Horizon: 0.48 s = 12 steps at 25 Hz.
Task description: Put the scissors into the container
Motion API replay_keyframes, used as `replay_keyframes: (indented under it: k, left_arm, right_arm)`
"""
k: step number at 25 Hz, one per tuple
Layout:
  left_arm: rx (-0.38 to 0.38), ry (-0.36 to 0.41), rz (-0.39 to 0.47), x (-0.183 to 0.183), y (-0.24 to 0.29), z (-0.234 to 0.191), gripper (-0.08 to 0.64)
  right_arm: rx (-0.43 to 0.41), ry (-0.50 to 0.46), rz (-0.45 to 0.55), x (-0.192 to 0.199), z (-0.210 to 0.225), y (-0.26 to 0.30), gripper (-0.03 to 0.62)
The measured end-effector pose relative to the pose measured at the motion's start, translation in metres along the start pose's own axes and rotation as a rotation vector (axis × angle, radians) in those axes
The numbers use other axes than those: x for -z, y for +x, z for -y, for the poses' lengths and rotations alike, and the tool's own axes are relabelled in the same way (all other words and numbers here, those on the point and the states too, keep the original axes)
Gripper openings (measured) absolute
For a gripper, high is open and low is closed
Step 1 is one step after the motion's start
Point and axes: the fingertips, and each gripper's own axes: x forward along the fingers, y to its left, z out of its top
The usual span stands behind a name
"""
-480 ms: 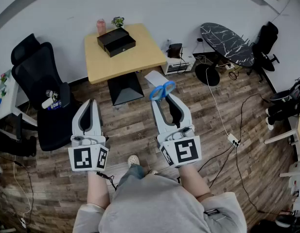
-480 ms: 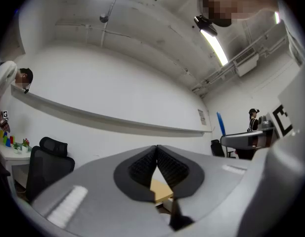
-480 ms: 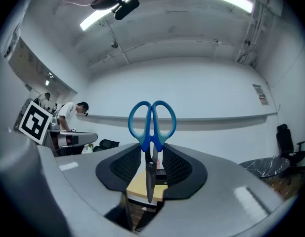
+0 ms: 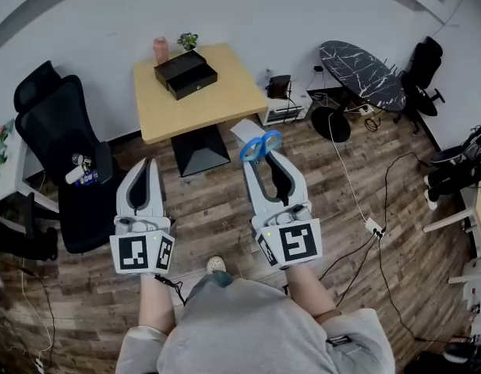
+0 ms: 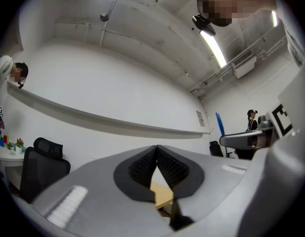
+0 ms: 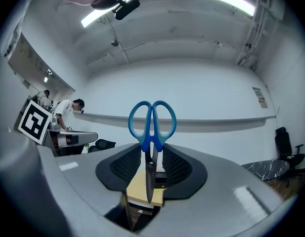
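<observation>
**Q:** As seen from the head view, largest thing first?

**A:** Plank floor (image 4: 224, 209), strewn with loose cables (image 4: 345, 170). Then a light wooden table (image 4: 217, 100) by the far wall, well apart from both grippers.

**Q:** On the table?

**A:** Black container (image 4: 185, 72), set toward the far side, near a pink bottle (image 4: 160, 47) and a small plant (image 4: 188, 39). Cannot tell from this angle whether open at the top.

**Q:** Grippers next?

**A:** Right gripper (image 4: 265, 162), held out over the floor and aimed toward the table, clamped on the scissors. Left gripper (image 4: 144, 168), carried alongside, pressed closed on nothing. Confirmed in the left gripper view by ribbed pads (image 5: 142, 168) closed tip to tip, with only a corner of the table visible below.

**Q:** Smallest item?

**A:** Scissors (image 4: 259, 145), blue-handled. Blades pinched upright between the right pads (image 6: 125, 167), with the handle loops standing clear beyond the tips.

**Q:** Stage reached?

**A:** Judged as mid-carry. Done: pickup, with the scissors in the right grip and off any surface. Not yet done: closing the gap to the table, bringing the scissors over the container, then letting go inside. Nothing yet inside the container, as far as can be made out.
</observation>
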Motion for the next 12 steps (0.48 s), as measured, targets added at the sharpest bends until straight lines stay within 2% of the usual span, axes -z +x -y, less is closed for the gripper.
replay_keyframes:
  k: [12]
  left_arm:
    - [0.013, -0.010, 0.019, 0.013, 0.051, -0.052, 0.058]
  right_arm:
    - [0.066, -0.002, 0.016, 0.013, 0.006, 0.066, 0.137]
